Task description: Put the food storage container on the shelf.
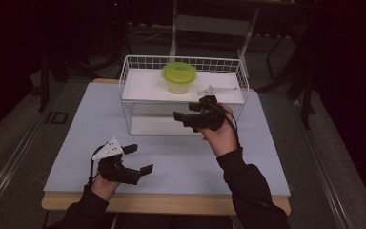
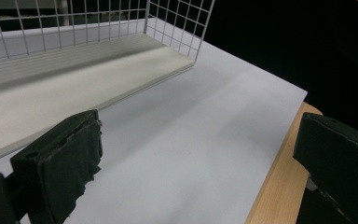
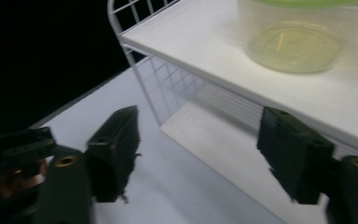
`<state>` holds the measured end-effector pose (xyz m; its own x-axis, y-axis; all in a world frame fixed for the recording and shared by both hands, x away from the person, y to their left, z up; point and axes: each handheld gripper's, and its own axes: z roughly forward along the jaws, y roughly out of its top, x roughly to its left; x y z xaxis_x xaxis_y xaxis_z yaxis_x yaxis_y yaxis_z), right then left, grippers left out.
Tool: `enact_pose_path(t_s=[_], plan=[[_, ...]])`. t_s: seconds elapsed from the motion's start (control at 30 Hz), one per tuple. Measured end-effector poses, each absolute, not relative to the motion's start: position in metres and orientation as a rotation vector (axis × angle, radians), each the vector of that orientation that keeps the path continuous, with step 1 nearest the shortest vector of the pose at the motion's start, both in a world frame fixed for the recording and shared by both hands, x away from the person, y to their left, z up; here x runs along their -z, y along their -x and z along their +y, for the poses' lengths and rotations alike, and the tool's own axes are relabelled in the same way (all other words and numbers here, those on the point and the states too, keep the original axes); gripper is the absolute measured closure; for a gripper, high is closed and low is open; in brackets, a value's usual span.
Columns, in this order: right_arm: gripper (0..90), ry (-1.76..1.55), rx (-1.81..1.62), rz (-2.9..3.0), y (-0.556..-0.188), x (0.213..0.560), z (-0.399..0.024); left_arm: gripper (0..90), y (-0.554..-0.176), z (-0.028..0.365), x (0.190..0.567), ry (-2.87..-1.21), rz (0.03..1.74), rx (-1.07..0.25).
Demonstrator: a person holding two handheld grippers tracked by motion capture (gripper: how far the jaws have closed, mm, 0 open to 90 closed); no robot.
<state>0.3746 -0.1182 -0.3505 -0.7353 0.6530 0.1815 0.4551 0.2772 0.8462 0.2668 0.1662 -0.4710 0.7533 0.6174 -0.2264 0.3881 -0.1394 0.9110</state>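
- My right hand-held gripper (image 1: 187,116) is wide open with nothing between the jaws, hanging in front of the wire shelf rack (image 1: 129,90), just below its upper board (image 1: 143,86).
- My left hand-held gripper (image 1: 140,159) is also wide and empty, low over the desk (image 1: 76,143) near its front edge, well apart from the rack.
- The lidded plastic container (image 1: 179,78) sits upright on the upper board, about mid-width and near the back, clear of the right jaws.
- My guess at the step: the container is placed and the right hand is clearing off. To do it well I should pull straight out toward me, keep the jaws wide, and not clip the board edge or the wire front.
- Container: translucent yellowish tub, rounded body, square recess moulded in the base, bright green round lid; smooth, likely light and easy to knock.
- Rack: thin white wire grid walls, two flat matte white boards with a hard edge.
- Desk: pale grey-blue matte sheet over a light wood top.
- Jaw pads: black, blocky, worn and ragged at the edges.
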Motion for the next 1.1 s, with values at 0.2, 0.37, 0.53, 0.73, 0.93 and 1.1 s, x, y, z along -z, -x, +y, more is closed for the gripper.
enact_pose_path(t_s=[0.2,0.37,0.53,0.73,0.93,1.1], plan=[[17.5,-0.957,-1.465,2.324,-0.357,0.362,-0.13,2.1,-0.263,0.162,0.472,-1.774,0.752,-0.231],[17.1,-0.947,-1.456,2.301,-0.35,0.372,-0.141,2.1,-0.261,0.16,0.474,-1.789,0.746,-0.243],[17.4,-0.931,-1.43,2.314,-0.339,0.391,-0.154,2.1,-0.262,0.159,0.476,-1.804,0.742,-0.235],[17.5,-0.945,-1.416,2.327,-0.328,0.414,-0.165,2.1,-0.262,0.158,0.477,-1.806,0.736,-0.238],[17.5,-0.958,-1.388,2.34,-0.321,0.433,-0.177,2.1,-0.262,0.16,0.477,-1.798,0.735,-0.237],[17.4,-0.958,-1.385,2.339,-0.314,0.445,-0.189,2.1,-0.262,0.159,0.476,-1.803,0.733,-0.238]])
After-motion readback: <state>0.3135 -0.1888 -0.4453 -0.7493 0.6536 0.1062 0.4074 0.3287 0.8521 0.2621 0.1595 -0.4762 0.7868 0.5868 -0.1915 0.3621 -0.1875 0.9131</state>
